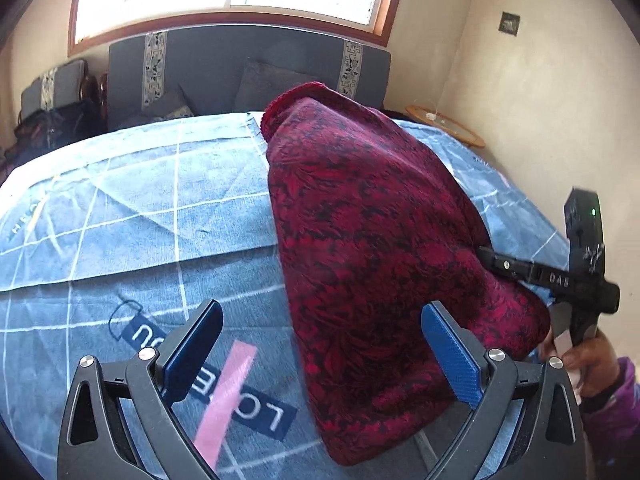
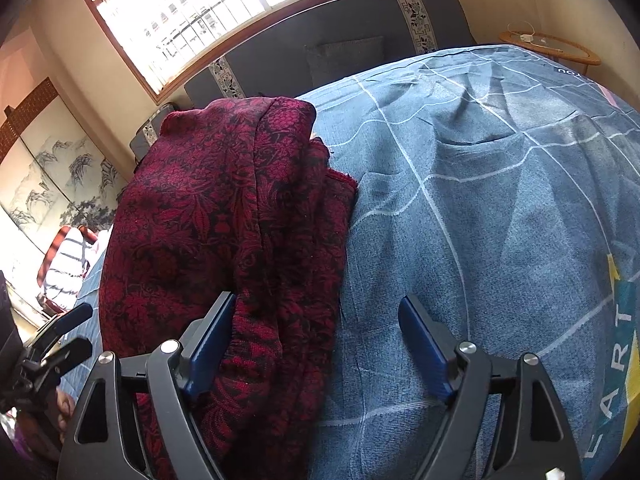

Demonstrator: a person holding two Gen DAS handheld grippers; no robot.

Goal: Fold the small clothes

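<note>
Presently: left gripper [image 1: 322,354] spread wide, holding nothing. Right gripper [image 2: 320,348] likewise wide, its left pad [image 2: 211,344] against cloth. Red-and-black floral knit garment [image 1: 360,240], bunched in a folded heap with a ribbed edge, lying on the blue printed bedspread [image 1: 140,208].

Blue printed bedspread [image 1: 120,216] on bed, red patterned garment [image 1: 360,240] atop

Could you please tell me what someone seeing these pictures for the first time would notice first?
The dark red patterned garment stands out, lying in a folded heap on the blue printed bedspread. Both tools are open: the left tool sits at its near edge, the right tool straddles its other edge. Behind the bed, a bright window glares.
</note>
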